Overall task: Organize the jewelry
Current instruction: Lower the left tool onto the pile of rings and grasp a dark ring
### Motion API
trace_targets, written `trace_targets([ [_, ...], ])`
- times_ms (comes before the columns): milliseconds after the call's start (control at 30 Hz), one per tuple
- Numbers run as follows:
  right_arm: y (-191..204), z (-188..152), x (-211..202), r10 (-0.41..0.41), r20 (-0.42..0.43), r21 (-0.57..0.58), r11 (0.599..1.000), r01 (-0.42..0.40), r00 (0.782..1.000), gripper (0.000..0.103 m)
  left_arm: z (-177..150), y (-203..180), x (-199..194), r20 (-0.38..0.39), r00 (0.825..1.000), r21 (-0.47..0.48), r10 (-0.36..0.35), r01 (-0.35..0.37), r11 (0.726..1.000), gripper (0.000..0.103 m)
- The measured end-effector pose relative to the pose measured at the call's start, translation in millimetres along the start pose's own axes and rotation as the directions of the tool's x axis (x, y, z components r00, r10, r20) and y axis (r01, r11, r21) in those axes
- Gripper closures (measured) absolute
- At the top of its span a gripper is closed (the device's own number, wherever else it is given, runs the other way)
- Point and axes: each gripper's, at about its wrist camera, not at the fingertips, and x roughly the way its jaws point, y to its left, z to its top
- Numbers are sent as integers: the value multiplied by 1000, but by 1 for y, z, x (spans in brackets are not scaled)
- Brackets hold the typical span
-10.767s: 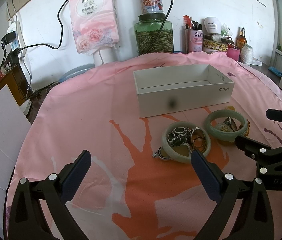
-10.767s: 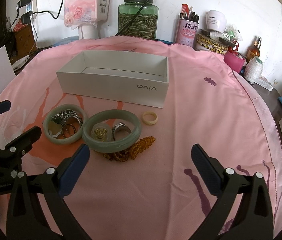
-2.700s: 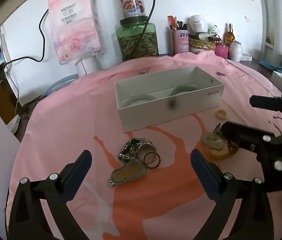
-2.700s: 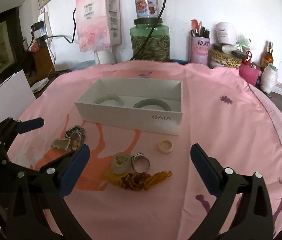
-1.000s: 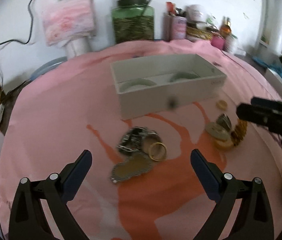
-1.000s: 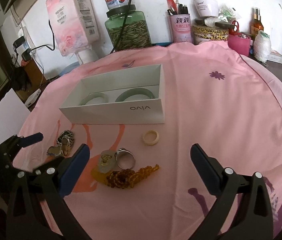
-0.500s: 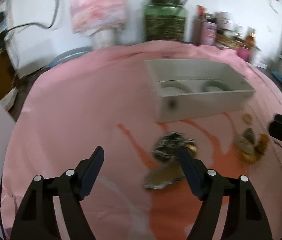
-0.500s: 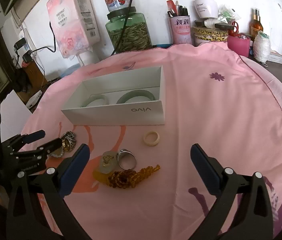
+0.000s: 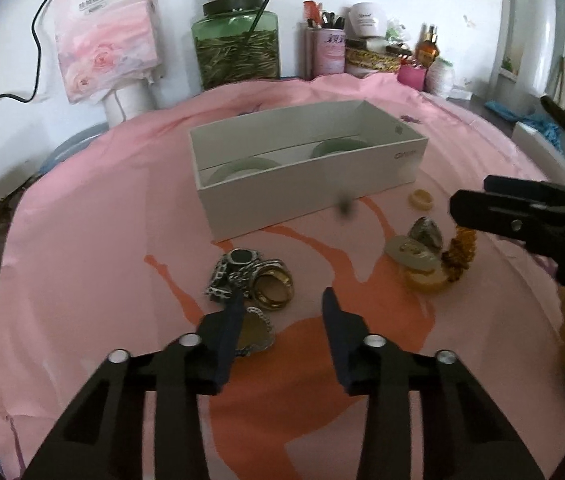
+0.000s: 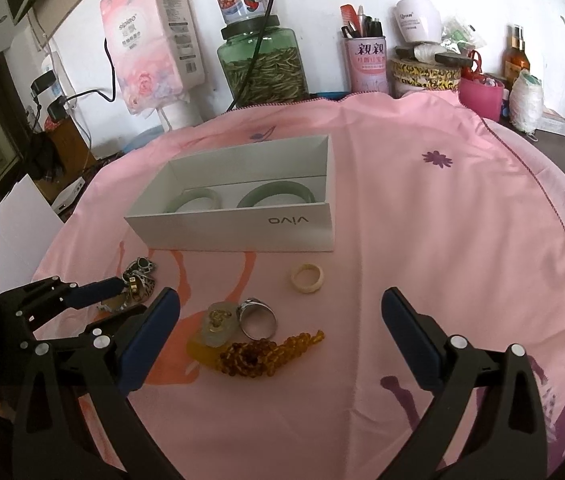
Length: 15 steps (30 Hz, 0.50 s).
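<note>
A white vivo box (image 9: 314,196) (image 10: 238,224) on the pink cloth holds two green jade bangles (image 10: 278,196). My left gripper (image 9: 280,312) is half closed, its fingers straddling a heart locket (image 9: 256,334) at the near edge of a pile of rings and chains (image 9: 248,278); the pile also shows in the right wrist view (image 10: 138,280). My right gripper (image 10: 280,328) is open and empty above an amber bead bracelet (image 10: 266,354), a silver ring (image 10: 258,320), a jade pendant (image 10: 218,326) and a cream ring (image 10: 307,278).
A green glass jar (image 10: 262,64), a tissue pack (image 10: 154,44), a pink pen cup (image 10: 364,62) and bottles stand at the back wall. A white board (image 10: 22,216) leans at the left. The table edge curves away on the right.
Both bangles went from the cloth into the box. In the last second my left gripper has dropped to the ring pile and narrowed its jaws. The right gripper has hardly moved.
</note>
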Motion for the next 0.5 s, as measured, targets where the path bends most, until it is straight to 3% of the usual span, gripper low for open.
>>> trace_targets([
  [67, 0, 0, 0, -2, 1, -1, 1000, 2, 1000, 7, 0, -1, 0, 1, 1000, 0, -18, 18, 1000, 75],
  [500, 2, 0, 0, -6, 0, -9, 1000, 6, 1000, 7, 11, 1, 9, 2, 1000, -6, 17, -17, 1000, 74],
])
